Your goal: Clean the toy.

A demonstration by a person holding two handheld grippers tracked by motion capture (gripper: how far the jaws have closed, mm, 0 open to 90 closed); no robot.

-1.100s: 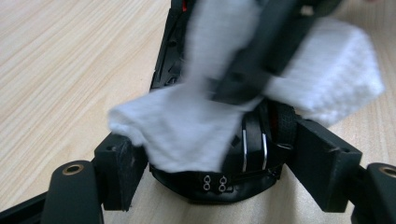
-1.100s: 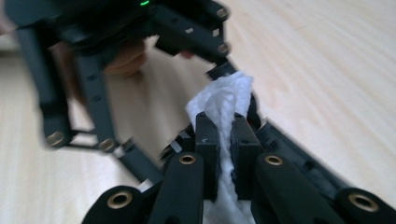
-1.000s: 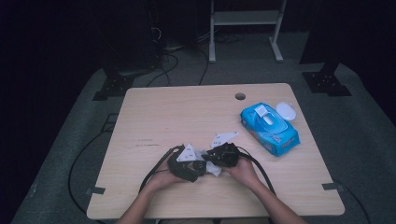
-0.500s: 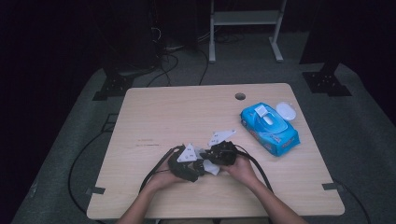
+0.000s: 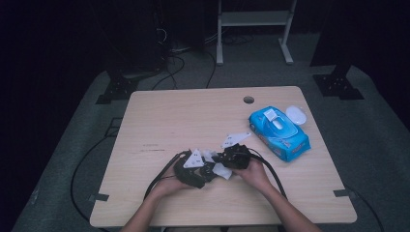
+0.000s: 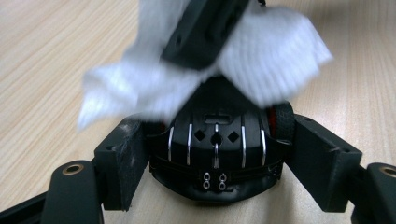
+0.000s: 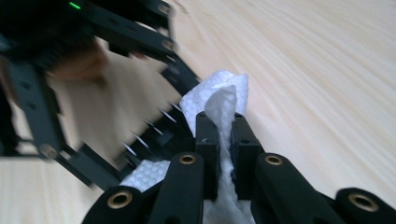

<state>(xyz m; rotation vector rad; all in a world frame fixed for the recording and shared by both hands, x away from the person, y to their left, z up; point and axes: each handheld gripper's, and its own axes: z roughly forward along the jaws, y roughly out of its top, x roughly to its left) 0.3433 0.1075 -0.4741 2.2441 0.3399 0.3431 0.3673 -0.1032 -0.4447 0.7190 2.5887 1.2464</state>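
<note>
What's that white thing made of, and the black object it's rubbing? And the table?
The wipe looks like soft embossed paper or nonwoven cloth, dimpled and crumpled. The black object seems glossy moulded plastic with metal strips. The table looks like matt light wood or laminate with grain lines.

Left tongs [image 5: 205, 170] part-open, gripping – right tongs [image 5: 223, 162] pinched shut – tips meeting, both forearms angled inward

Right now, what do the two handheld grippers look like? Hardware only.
Both are black. Left gripper and right gripper each carry a grey three-cornered plate and trail a black cable. Jaw links have brass-coloured pivot rivets; pads are blocky black. Forearms bare, no sleeves visible.
</note>
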